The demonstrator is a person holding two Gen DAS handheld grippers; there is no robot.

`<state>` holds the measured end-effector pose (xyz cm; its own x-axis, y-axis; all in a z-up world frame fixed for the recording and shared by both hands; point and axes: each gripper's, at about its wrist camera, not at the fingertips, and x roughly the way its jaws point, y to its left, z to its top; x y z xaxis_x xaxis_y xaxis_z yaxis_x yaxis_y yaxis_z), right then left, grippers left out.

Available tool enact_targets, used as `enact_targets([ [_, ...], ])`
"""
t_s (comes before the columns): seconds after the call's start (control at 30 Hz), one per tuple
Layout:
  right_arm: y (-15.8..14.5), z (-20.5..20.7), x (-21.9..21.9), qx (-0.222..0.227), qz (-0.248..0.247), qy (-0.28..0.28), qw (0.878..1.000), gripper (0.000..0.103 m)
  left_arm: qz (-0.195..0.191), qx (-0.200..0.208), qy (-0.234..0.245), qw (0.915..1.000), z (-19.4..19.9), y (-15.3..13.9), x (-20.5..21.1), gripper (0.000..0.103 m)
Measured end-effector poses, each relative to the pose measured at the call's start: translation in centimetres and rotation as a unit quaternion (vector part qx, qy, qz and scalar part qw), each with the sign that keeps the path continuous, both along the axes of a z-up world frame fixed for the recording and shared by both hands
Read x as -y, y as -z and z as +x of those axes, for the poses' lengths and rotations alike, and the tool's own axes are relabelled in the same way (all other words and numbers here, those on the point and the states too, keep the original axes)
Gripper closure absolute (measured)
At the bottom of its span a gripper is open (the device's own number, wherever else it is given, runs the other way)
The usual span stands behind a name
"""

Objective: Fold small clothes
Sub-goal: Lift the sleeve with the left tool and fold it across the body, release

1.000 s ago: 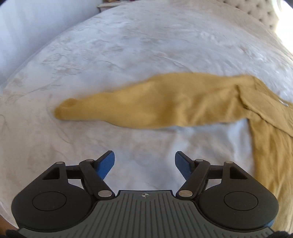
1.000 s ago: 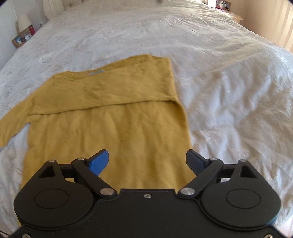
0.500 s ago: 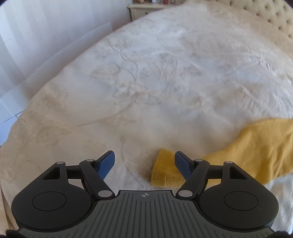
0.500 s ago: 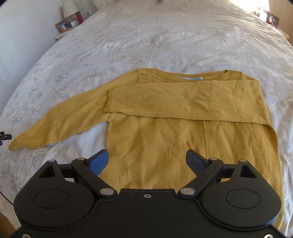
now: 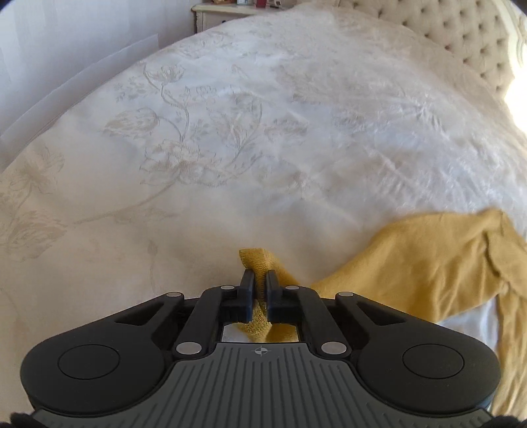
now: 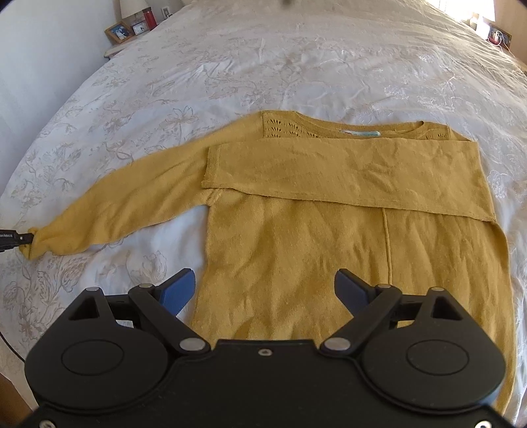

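A mustard-yellow knit sweater (image 6: 329, 237) lies flat on the white bedspread. Its right sleeve (image 6: 346, 174) is folded across the chest. Its left sleeve (image 6: 125, 200) stretches out to the left. My left gripper (image 5: 259, 280) is shut on the cuff of that sleeve (image 5: 255, 261); the sleeve trails off to the right in the left wrist view (image 5: 428, 260). The left gripper's tip also shows at the cuff in the right wrist view (image 6: 16, 238). My right gripper (image 6: 263, 286) is open and empty, hovering over the sweater's lower hem.
The white floral bedspread (image 6: 296, 66) covers the whole bed. A tufted headboard (image 5: 461, 42) is at the far right of the left wrist view. A nightstand with a photo frame (image 6: 120, 32) stands at the bed's far left corner, another nightstand (image 5: 224, 13) beyond.
My left gripper has moved onto the sleeve cuff and shut on it. My right gripper has stayed open and shifted so the whole sweater is centred in view.
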<state>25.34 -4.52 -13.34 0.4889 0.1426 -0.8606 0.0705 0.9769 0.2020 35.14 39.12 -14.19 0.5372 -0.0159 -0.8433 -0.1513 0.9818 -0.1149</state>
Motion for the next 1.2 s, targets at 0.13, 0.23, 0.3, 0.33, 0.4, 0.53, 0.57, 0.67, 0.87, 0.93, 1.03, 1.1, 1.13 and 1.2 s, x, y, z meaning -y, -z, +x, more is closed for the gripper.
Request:
enact_targets([
  [0.13,0.4,-0.1,0.6,0.001,0.015,0.003,1.0,0.011,-0.035,0.05,-0.025,0.9978,0.2,-4.4,-0.1,0.096],
  [0.23,0.5,-0.4,1.1,0.006,0.026,0.004,1.0,0.011,-0.052,0.084,-0.034,0.9945,0.6,-7.7,0.5,0.096],
  [0.3,0.6,-0.8,1.6,0.012,0.033,0.005,0.999,0.011,-0.061,0.105,-0.034,0.992,0.6,-9.6,1.3,0.096],
  [0.33,0.7,-1.0,1.9,0.014,0.036,0.005,0.999,0.011,-0.063,0.117,-0.031,0.9906,0.8,-10.5,2.0,0.096],
  [0.4,0.8,-1.5,2.7,0.016,0.044,0.008,0.999,0.011,-0.067,0.133,-0.023,0.9886,0.9,-12.0,3.7,0.096],
  [0.53,1.2,-2.5,5.0,0.016,0.063,0.023,0.998,0.011,-0.089,0.16,0.002,0.9831,1.3,-14.4,8.0,0.096],
  [0.57,1.3,-2.8,5.7,0.016,0.067,0.027,0.997,0.011,-0.094,0.166,0.013,0.9815,1.5,-15.1,9.5,0.096],
  [0.67,1.5,-3.6,7.8,0.017,0.078,0.035,0.996,0.011,-0.116,0.181,0.038,0.976,2.1,-16.4,13.6,0.096],
  [0.87,1.5,-4.9,12.2,0.025,0.088,0.041,0.995,0.011,-0.15,0.198,0.094,0.9641,3.6,-17.1,23.9,0.096],
  [0.93,1.5,-5.4,13.6,0.028,0.089,0.044,0.995,0.011,-0.16,0.201,0.115,0.9596,3.8,-16.8,27.6,0.096],
  [1.03,1.6,-6.2,16.1,0.033,0.094,0.054,0.994,0.011,-0.167,0.194,0.142,0.9561,4.0,-15.7,33.1,0.096],
  [1.1,1.7,-6.8,17.7,0.034,0.097,0.061,0.993,0.011,-0.172,0.185,0.157,0.9549,4.0,-14.6,36.7,0.096],
  [1.13,1.8,-7.0,18.5,0.035,0.098,0.064,0.992,0.011,-0.171,0.178,0.167,0.9547,4.0,-13.8,38.8,0.096],
  [1.2,1.9,-7.5,19.7,0.035,0.099,0.069,0.992,0.011,-0.165,0.167,0.183,0.9545,4.0,-12.3,42.4,0.096],
])
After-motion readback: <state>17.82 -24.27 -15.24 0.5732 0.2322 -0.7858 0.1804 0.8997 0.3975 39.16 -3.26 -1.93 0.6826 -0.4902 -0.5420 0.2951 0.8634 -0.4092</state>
